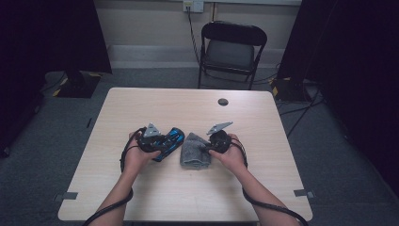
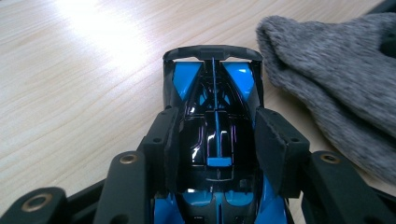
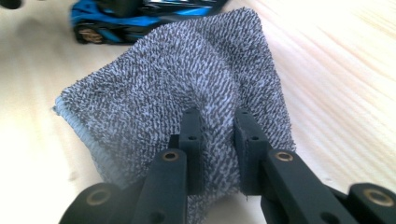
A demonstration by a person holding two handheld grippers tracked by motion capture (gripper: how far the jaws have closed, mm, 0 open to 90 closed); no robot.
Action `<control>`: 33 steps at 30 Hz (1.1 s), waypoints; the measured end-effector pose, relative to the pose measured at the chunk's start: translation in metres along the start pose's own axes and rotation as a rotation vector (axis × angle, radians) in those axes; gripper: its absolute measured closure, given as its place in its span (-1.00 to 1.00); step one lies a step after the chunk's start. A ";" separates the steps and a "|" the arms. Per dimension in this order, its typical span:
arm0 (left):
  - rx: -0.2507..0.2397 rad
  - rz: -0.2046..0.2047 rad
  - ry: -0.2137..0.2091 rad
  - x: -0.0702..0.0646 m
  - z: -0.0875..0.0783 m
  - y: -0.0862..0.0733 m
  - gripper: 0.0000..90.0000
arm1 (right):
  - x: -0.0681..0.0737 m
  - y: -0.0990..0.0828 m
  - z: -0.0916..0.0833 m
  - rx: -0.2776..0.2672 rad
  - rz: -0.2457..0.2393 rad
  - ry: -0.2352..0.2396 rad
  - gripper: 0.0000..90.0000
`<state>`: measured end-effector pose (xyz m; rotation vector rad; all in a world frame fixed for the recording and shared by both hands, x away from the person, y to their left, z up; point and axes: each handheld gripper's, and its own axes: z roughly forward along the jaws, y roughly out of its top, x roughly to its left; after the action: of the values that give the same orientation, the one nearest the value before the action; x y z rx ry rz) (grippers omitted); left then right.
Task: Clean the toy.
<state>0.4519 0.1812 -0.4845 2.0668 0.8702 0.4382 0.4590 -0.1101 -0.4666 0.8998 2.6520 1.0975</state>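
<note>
Both grips look made; the wiping itself seems still ahead. The left gripper (image 1: 162,140) has its fingers (image 2: 164,140) clamped part-open on the toy car (image 2: 215,135), which sits mid-table (image 1: 141,197). The right gripper (image 1: 212,143) pinches the grey cloth (image 3: 187,88), fingers nearly shut, at the car's three o'clock. The left gripper view shows the pads pressing the car's flanks; the high view shows car and cloth side by side.

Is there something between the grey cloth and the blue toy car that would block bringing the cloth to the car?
Nothing visible does. The grey cloth, pinched in the right tongs, lies right beside the blue toy car, which the left tongs clamp by its sides. Between them there is bare table, or no gap.
</note>
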 end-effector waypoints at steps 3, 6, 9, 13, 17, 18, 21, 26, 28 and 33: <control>-0.003 -0.002 0.002 0.000 0.000 0.000 0.15 | 0.009 -0.001 -0.003 -0.005 -0.019 0.024 0.69; 0.000 -0.007 0.004 0.000 0.001 0.001 0.15 | 0.017 -0.005 -0.005 -0.001 -0.035 0.035 0.69; 0.008 -0.009 0.009 -0.001 0.001 0.002 0.15 | 0.022 -0.009 -0.004 0.002 -0.031 0.043 0.69; 0.019 -0.019 0.010 -0.001 0.002 0.004 0.14 | 0.022 -0.012 -0.003 0.005 -0.023 0.032 0.69; 0.022 -0.028 0.016 -0.002 0.002 0.005 0.14 | 0.021 -0.012 -0.006 0.007 -0.020 0.017 0.69; 0.023 -0.031 0.017 -0.002 0.002 0.005 0.13 | 0.020 -0.012 -0.007 0.007 -0.017 0.014 0.69; 0.024 -0.035 0.018 -0.002 0.003 0.006 0.11 | 0.019 -0.012 -0.008 0.008 -0.011 0.005 0.68; 0.040 -0.022 0.035 -0.005 0.004 0.006 -0.16 | 0.018 -0.014 -0.009 0.021 -0.015 -0.023 0.68; 0.039 -0.026 0.033 -0.007 0.004 0.006 -0.14 | 0.017 -0.015 -0.009 0.023 -0.011 -0.033 0.67; 0.044 -0.032 0.040 -0.009 0.002 0.009 -0.26 | 0.016 -0.017 -0.009 0.028 -0.007 -0.043 0.65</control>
<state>0.4505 0.1698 -0.4780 2.0875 0.9426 0.4481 0.4349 -0.1165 -0.4702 0.9082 2.6403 1.0306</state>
